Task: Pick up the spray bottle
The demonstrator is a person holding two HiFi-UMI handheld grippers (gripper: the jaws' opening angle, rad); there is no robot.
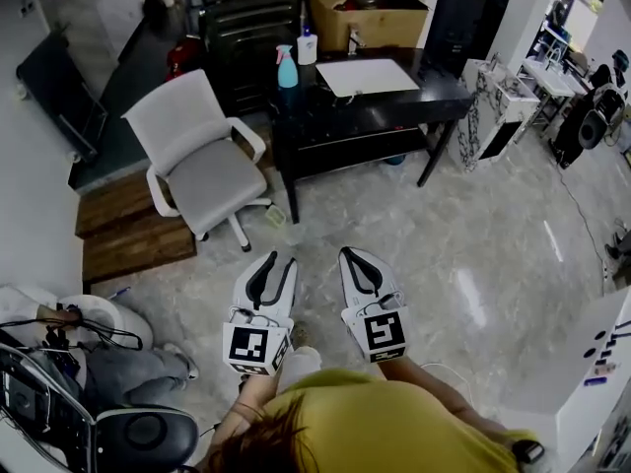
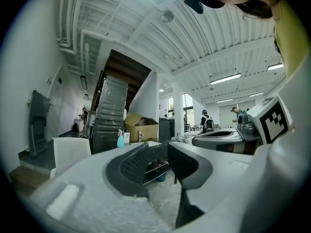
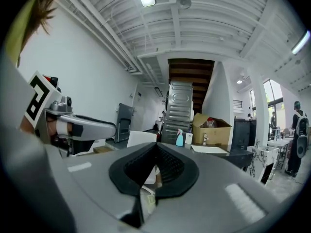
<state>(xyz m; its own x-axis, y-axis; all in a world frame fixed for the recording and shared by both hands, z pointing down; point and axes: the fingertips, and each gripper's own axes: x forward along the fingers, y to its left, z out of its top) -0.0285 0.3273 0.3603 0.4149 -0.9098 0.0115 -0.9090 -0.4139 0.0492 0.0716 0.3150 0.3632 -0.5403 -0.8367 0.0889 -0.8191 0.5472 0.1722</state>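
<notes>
The light-blue spray bottle [image 1: 287, 67] stands upright on the left end of the black desk [image 1: 394, 101], far ahead of both grippers. It shows small in the left gripper view [image 2: 120, 139] and in the right gripper view [image 3: 180, 138]. Both grippers are held level over the marble floor, side by side, pointing towards the desk. My left gripper [image 1: 280, 259] [image 2: 158, 149] is open with a narrow gap and nothing between its jaws. My right gripper [image 1: 349, 253] [image 3: 156, 145] is shut, its tips touching, and holds nothing.
A white office chair [image 1: 202, 156] stands left of the desk. A white cup [image 1: 307, 47], a white sheet [image 1: 367, 75] and a cardboard box [image 1: 367, 13] are on the desk near the bottle. Wooden steps [image 1: 133, 230] lie at left; a seated person's legs [image 1: 128, 368] at lower left.
</notes>
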